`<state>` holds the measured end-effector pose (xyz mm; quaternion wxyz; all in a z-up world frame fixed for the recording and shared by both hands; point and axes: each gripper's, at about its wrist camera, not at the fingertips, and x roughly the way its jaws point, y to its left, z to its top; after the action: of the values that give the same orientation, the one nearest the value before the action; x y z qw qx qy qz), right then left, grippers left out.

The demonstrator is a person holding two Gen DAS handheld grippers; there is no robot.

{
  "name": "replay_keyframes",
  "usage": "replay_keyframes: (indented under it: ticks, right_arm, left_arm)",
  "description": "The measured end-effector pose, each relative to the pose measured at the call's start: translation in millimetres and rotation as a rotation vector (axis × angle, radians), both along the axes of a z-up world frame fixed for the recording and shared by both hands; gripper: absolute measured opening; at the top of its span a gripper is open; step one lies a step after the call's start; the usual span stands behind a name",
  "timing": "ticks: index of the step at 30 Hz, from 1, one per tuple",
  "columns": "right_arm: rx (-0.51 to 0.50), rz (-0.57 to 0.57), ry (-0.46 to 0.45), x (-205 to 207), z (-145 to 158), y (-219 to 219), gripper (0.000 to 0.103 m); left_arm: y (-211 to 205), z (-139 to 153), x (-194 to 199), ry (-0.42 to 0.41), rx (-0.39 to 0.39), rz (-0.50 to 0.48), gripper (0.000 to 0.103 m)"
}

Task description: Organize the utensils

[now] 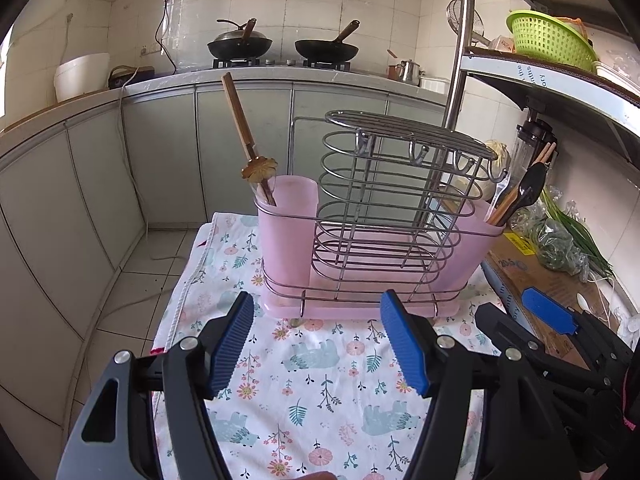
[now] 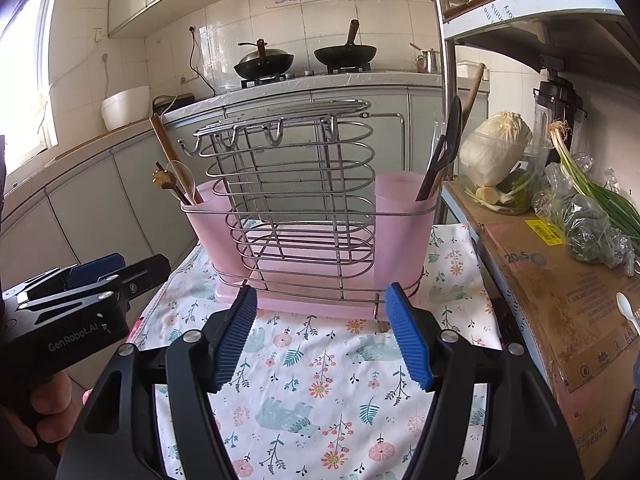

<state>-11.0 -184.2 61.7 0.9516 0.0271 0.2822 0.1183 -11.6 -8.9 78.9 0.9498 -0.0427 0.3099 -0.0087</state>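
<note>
Wooden chopsticks (image 1: 244,136) lean in the pink cup (image 1: 290,216) — tops tilted left.

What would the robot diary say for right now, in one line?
left tongs open, empty | right tongs open, empty | utensils in pink holder | floral cloth bare

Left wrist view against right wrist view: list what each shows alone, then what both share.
Only the left wrist view shows the green basket whole on the shelf.

Only the right wrist view shows the cabbage in full and a hand on the left gripper's grip.

Both show the rack, its pink cups with utensils, the floral cloth, two woks and both grippers, left gripper and right gripper, open and empty.
</note>
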Motion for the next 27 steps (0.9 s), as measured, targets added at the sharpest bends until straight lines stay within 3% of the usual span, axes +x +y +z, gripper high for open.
replay_keyframes:
  ticks: [27]
  right_arm:
    - [-0.004,0.002,0.01,1.3,-6.0,2.6,0.067]
  left_arm:
    - [-1.3,-5.9,3.6,0.017,-0.001,-0.01,0.065]
